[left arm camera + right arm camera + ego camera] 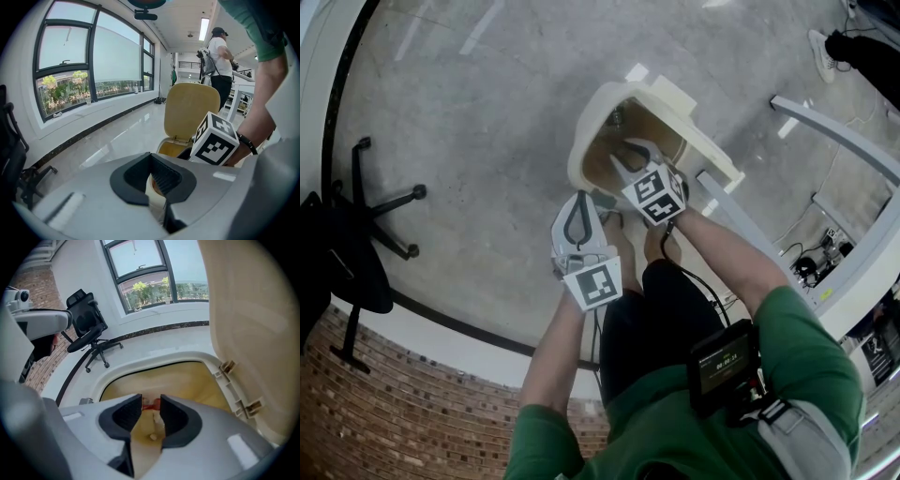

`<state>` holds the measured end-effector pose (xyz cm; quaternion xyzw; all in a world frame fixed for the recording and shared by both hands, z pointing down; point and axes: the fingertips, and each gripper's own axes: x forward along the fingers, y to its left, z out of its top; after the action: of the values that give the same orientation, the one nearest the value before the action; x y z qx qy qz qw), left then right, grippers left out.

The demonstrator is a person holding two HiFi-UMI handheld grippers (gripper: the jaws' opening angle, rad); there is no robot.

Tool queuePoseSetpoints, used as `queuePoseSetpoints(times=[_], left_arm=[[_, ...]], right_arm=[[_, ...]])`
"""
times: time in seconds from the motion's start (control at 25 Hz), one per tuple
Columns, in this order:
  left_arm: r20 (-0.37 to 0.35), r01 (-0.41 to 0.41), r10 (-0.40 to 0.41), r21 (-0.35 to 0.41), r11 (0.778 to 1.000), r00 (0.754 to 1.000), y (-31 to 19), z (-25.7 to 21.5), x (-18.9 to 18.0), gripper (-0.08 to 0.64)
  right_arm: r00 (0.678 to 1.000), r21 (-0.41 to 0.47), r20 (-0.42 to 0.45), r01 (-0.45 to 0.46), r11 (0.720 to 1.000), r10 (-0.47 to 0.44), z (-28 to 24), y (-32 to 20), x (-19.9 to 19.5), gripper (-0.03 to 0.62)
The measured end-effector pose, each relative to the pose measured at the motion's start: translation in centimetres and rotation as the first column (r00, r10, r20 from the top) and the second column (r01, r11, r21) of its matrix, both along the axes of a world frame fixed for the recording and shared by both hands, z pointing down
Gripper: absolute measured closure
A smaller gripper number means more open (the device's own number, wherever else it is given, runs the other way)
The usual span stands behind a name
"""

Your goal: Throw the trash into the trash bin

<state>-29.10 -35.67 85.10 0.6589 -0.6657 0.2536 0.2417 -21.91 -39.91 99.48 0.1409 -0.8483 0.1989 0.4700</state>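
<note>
Looking down through the head view, I am seeing a black office chair (356,234) standing on the floor at far left, well apart from the rest. Next my left hand-held gripper (579,202) is hovering just short of the trash bin (579,150). Its own view is showing its jaws a narrow way apart, nothing pressed between them.

The bin is sitting with its mouth facing up and its long axis running from lower left to upper right. Its lid (698,122) is standing open at the upper-right end. My right hand-held gripper (626,155) is pointing steeply down into the mouth, jaws spread wide.

Only the right gripper view is giving me the red scrap of trash (150,403). It is showing in the gap just past the jaw tips, inside the bin, long side lying across the gap, with the pads clear of it. Whether it is resting on the bottom I cannot tell.

Only the left gripper view is showing the lid face-on and upright, with a person (220,61) standing beyond it.
</note>
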Motion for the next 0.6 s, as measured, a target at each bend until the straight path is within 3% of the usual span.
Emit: queuePoseSetpoints(times=[0.4,0.6], left_arm=[[0.042,-0.017,0.014,0.051,0.999,0.999,-1.8,-5.4,0.3,0.555],[0.073,-0.024,0.016,0.105,0.994,0.997,-3.0,-9.6,0.4,0.555]], right_arm=[[0.987,0.068,0.158,0.013,0.998,-0.024,-11.0,-0.3,-0.1,0.479],[0.971,0.119,0.238,-0.023,0.993,-0.006,-17.6,-1.2,-0.1,0.493]])
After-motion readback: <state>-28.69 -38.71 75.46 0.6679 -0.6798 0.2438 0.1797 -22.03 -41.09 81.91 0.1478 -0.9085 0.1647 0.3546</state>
